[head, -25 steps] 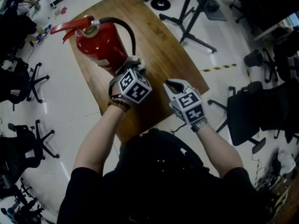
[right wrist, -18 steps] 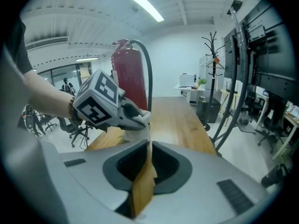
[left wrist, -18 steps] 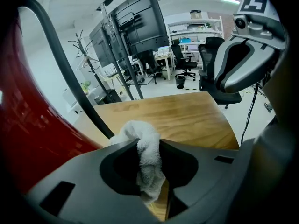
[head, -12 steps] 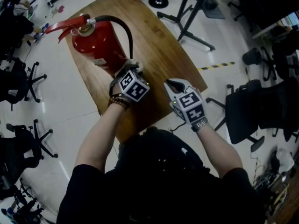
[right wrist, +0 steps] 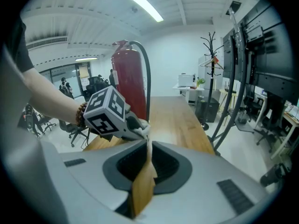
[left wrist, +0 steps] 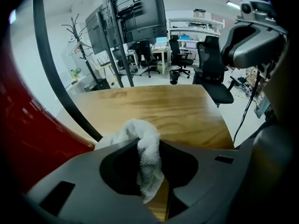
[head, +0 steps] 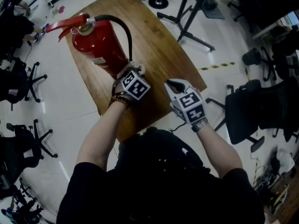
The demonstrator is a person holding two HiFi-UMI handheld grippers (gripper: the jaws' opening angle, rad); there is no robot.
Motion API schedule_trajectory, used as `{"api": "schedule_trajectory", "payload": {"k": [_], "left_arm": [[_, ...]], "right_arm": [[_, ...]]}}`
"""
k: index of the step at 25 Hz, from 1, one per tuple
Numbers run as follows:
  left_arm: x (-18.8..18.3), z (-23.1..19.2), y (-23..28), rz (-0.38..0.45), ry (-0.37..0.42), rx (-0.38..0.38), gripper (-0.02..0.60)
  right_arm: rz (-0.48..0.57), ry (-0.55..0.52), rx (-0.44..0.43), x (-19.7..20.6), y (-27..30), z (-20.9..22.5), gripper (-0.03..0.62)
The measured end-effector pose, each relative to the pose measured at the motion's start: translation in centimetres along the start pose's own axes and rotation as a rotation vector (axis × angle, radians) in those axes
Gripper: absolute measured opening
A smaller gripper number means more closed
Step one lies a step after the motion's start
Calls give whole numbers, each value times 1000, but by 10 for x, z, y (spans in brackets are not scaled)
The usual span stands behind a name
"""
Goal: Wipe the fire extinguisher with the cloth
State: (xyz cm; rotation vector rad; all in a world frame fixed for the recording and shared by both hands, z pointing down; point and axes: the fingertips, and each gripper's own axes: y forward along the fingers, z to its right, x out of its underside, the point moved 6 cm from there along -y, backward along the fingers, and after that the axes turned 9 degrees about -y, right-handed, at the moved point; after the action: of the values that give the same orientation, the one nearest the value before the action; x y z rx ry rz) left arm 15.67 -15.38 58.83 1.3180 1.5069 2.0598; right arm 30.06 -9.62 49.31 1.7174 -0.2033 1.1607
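Closest to the person, over the desk's (head: 163, 55) near edge, the right gripper (head: 173, 84) is clenched with nothing in it. Just left of it, the left gripper (head: 136, 69) grasps a bunched white cloth (left wrist: 145, 148) right at the lower side of the red fire extinguisher (head: 99, 45). The extinguisher stands upright by the desk's left edge, its black hose (head: 122, 28) arching beside it.

light: head view dim, gripper views bright | source: ceiling strip light (right wrist: 145, 5) | edges: fisheye, dark vignette
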Motion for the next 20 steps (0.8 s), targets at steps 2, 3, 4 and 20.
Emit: {"api": "schedule_trajectory", "payload": {"k": [2, 3, 4, 20], "left_arm": [[1, 3, -1, 8, -15, 29, 91], [0, 4, -4, 18, -27, 38, 91], [-2, 4, -8, 32, -42, 46, 91], [-41, 24, -131, 219, -130, 231, 88]], "right_arm": [[-1, 3, -1, 1, -2, 0, 41], [1, 3, -1, 1, -3, -1, 41], [3, 0, -2, 2, -3, 0, 41], [81, -148, -249, -35, -3, -16, 344]]}}
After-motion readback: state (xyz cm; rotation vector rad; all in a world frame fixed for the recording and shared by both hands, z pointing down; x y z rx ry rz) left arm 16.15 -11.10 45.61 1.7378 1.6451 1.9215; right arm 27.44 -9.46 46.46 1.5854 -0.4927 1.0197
